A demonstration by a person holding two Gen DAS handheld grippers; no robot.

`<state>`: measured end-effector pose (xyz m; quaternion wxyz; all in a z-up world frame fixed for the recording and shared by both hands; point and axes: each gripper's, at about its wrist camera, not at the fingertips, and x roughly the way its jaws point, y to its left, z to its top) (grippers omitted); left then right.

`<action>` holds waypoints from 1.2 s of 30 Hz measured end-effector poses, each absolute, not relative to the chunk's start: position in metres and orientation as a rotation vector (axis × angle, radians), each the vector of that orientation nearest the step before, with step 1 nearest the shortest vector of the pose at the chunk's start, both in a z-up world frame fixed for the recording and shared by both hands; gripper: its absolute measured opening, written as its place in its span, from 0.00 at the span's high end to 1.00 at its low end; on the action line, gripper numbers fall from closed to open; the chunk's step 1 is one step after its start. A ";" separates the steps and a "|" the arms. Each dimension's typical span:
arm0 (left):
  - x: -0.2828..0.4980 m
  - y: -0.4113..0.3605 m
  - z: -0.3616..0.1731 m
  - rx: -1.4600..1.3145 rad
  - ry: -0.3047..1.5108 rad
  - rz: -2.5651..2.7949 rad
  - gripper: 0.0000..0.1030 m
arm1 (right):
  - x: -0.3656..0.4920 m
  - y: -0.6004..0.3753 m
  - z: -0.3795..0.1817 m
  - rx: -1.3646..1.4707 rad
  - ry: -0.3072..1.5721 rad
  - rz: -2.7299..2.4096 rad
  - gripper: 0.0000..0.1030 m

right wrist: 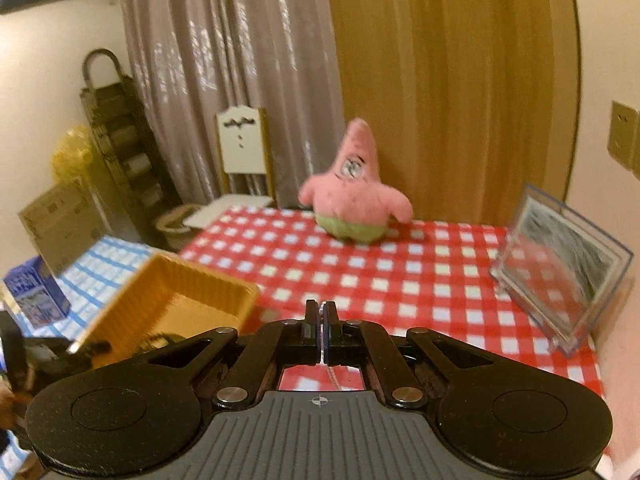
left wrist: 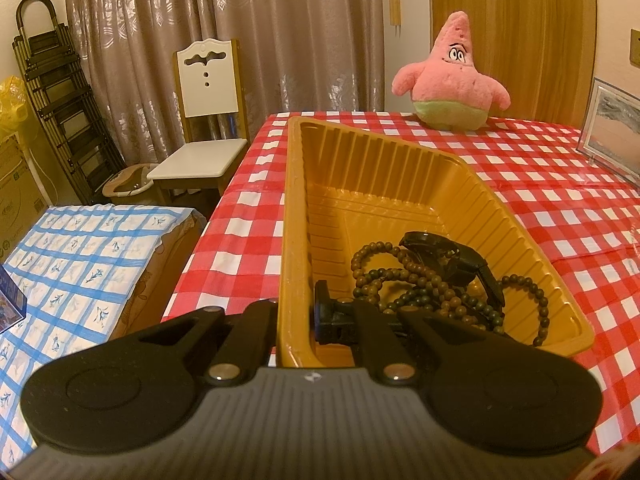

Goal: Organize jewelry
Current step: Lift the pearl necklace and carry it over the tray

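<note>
The left claw [left wrist: 294, 322] is clamped on the near-left wall of the yellow tray [left wrist: 294, 200], one finger outside the wall and one inside, and seems to tilt or lift that edge off the desk [left wrist: 540, 184]. The tray's long axis runs away from this claw toward the pink plush toy [left wrist: 450, 76] at the far edge. Inside the tray, at its near end and just right of the inner finger, lies a tangle of wooden bead strands [left wrist: 404, 280] with a black watch [left wrist: 452, 258] across it; the beads touch the tray floor and sit close to the claw, though whether they touch it cannot be told.

The right claw [right wrist: 321, 330] has its fingers pressed nearly together. A thin chain [right wrist: 332, 376] appears to hang beneath them, so it is probably pinching that piece, but blur makes this uncertain. From this claw the tray lies low and to the left, near at hand. The coming move therefore turns on a short leftward carry over the tray's rim. A clear photo stand [right wrist: 560, 272] sits well apart on the right.
</note>
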<state>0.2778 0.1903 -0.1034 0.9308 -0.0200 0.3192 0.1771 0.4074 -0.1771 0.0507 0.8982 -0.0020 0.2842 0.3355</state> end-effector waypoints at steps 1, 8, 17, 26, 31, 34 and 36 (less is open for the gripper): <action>0.278 0.190 -0.103 -0.040 0.654 0.362 0.97 | 0.407 -0.175 0.056 -0.002 0.577 0.707 0.99; 0.278 0.190 -0.103 -0.041 0.653 0.362 0.97 | 0.405 -0.153 0.086 0.029 0.523 0.822 0.99; 0.278 0.188 -0.099 -0.044 0.650 0.361 0.98 | 0.400 -0.096 0.106 0.053 0.464 1.006 0.99; 0.279 0.187 -0.096 -0.046 0.648 0.361 0.97 | 0.400 -0.027 0.099 0.092 0.479 1.157 0.99; 0.278 0.187 -0.095 -0.046 0.647 0.362 0.97 | 0.401 0.005 0.082 0.133 0.513 1.200 0.99; 0.278 0.187 -0.095 -0.049 0.645 0.363 0.97 | 0.404 0.020 0.062 0.150 0.570 1.197 0.99; 0.278 0.187 -0.095 -0.051 0.645 0.363 0.97 | 0.409 0.028 0.043 0.172 0.642 1.186 0.99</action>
